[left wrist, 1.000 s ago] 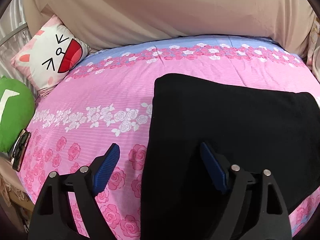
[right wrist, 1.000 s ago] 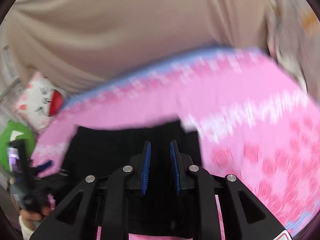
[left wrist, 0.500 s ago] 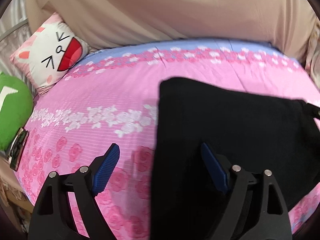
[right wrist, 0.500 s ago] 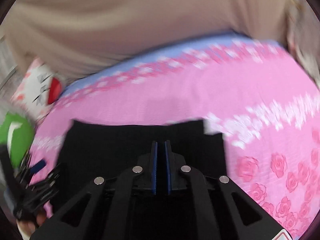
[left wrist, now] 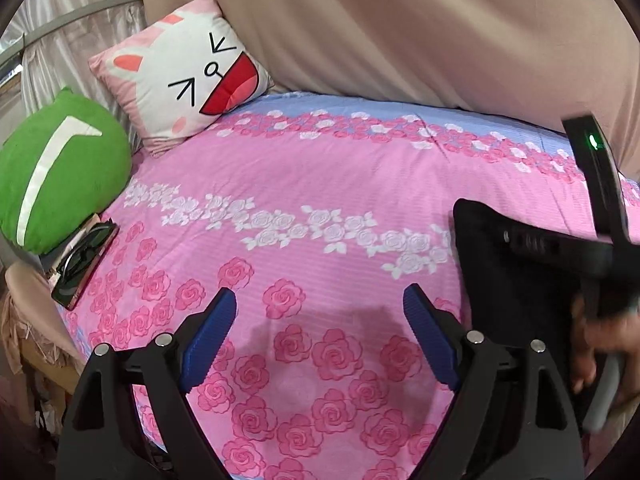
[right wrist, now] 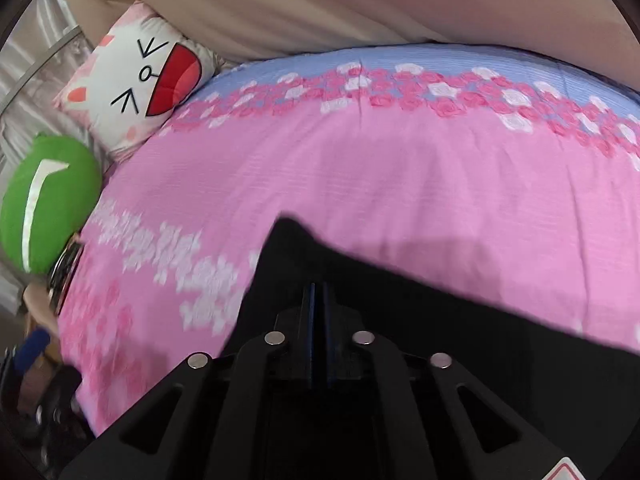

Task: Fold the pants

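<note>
The black pants [right wrist: 400,320] lie folded on the pink rose bedsheet [right wrist: 380,184], and one corner is lifted. My right gripper [right wrist: 319,292] is shut on the pants' near edge. In the left wrist view the pants [left wrist: 516,300] sit at the right, partly hidden by the right gripper's black body and the hand that holds it. My left gripper [left wrist: 320,316] is open and empty, hovering over bare sheet [left wrist: 304,216] to the left of the pants.
A white cat-face pillow [left wrist: 192,76] and a green cushion [left wrist: 56,168] rest at the far left by the beige headboard [left wrist: 400,24]. Sunglasses on a phone [left wrist: 84,260] lie at the bed's left edge.
My right gripper has closed on the pants' edge and pulled them rightward. My left gripper has shifted left, off the pants and over bare sheet, still open.
</note>
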